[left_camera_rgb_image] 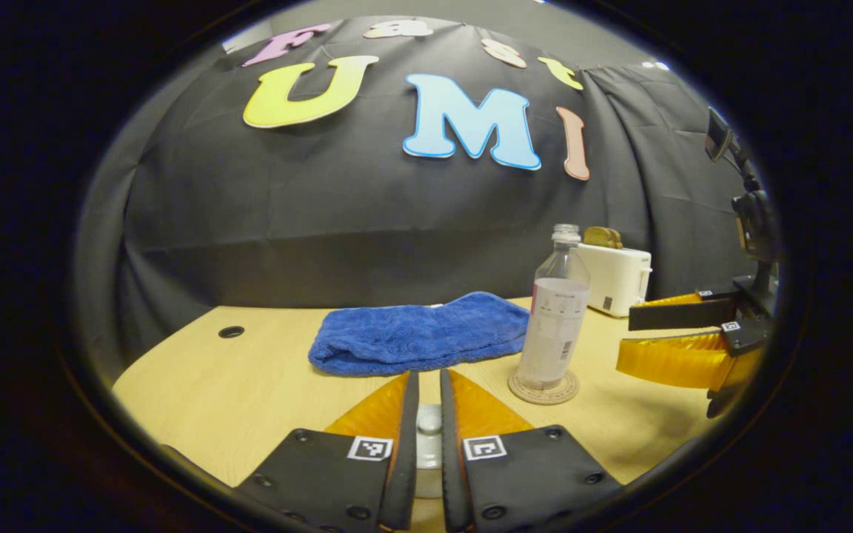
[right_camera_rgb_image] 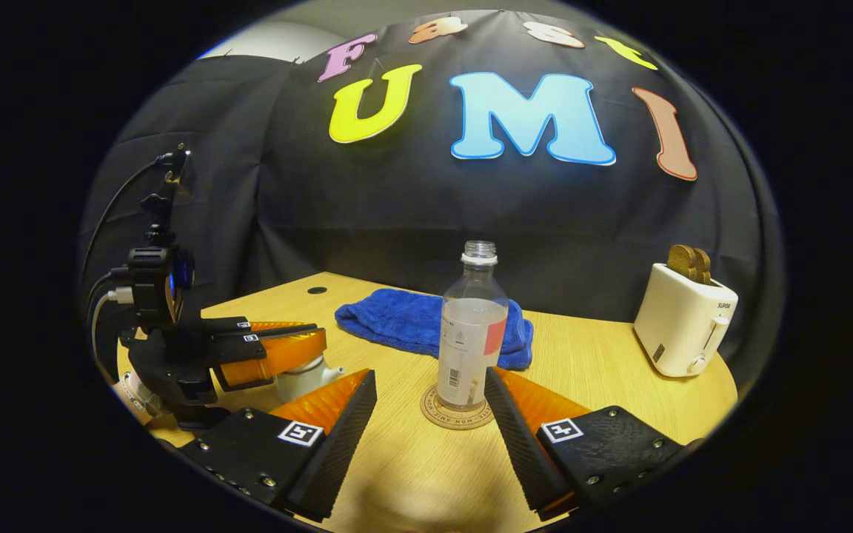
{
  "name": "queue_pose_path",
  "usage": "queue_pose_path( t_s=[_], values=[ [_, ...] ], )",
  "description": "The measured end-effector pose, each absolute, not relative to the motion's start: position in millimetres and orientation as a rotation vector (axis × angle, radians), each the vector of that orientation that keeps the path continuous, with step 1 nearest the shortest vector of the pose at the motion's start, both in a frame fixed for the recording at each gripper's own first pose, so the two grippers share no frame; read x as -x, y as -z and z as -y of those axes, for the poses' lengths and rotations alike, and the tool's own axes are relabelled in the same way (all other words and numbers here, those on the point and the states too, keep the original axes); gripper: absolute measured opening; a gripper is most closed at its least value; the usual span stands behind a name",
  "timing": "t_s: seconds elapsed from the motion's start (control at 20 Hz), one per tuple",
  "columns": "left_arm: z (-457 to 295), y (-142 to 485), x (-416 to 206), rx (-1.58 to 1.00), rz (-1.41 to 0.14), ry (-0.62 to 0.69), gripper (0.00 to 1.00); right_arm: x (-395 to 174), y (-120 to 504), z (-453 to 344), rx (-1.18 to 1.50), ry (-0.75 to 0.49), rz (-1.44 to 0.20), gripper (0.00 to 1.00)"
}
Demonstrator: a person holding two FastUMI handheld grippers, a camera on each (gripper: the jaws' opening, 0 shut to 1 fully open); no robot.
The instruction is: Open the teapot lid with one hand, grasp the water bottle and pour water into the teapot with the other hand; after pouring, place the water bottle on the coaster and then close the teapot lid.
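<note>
The clear water bottle (left_camera_rgb_image: 554, 318) (right_camera_rgb_image: 471, 340) stands upright and uncapped on the round coaster (left_camera_rgb_image: 561, 392) (right_camera_rgb_image: 434, 411), partly filled. My right gripper (right_camera_rgb_image: 428, 374) is open, its fingers on either side of the bottle's base without touching it; the left gripper view has it (left_camera_rgb_image: 625, 339) at the right, beside the bottle. The white teapot (right_camera_rgb_image: 299, 380) sits at the table's near left. My left gripper (left_camera_rgb_image: 428, 379) (right_camera_rgb_image: 320, 337) is over it, shut on the white lid knob (left_camera_rgb_image: 429, 420). Whether the lid is lifted off the pot I cannot tell.
A folded blue towel (left_camera_rgb_image: 419, 337) (right_camera_rgb_image: 412, 318) lies behind the bottle. A white toaster (left_camera_rgb_image: 615, 277) (right_camera_rgb_image: 682, 322) with toast in it stands at the back right. The wooden table (right_camera_rgb_image: 604, 370) has a cable hole (left_camera_rgb_image: 231, 332) at the far left.
</note>
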State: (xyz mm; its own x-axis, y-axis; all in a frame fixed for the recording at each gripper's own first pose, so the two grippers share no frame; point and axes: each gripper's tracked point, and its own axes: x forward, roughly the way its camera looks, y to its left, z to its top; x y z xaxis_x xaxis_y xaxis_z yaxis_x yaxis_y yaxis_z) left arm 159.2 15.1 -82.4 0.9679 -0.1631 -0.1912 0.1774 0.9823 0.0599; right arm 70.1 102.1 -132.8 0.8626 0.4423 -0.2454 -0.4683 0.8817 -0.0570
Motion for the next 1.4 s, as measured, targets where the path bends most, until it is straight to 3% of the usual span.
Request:
queue_pose_path(
  t_s=[0.6, 1.4],
  values=[
    [-1, 38, -104, -0.051, -0.110, 0.188, 0.22, -48, 111, -102, 0.095, -0.447, -0.172, 0.92],
    [29, -4, 28, -0.032, -0.012, 0.196, 0.22, 59, 83, -94, 0.094, -0.416, -0.029, 0.91]
  ],
)
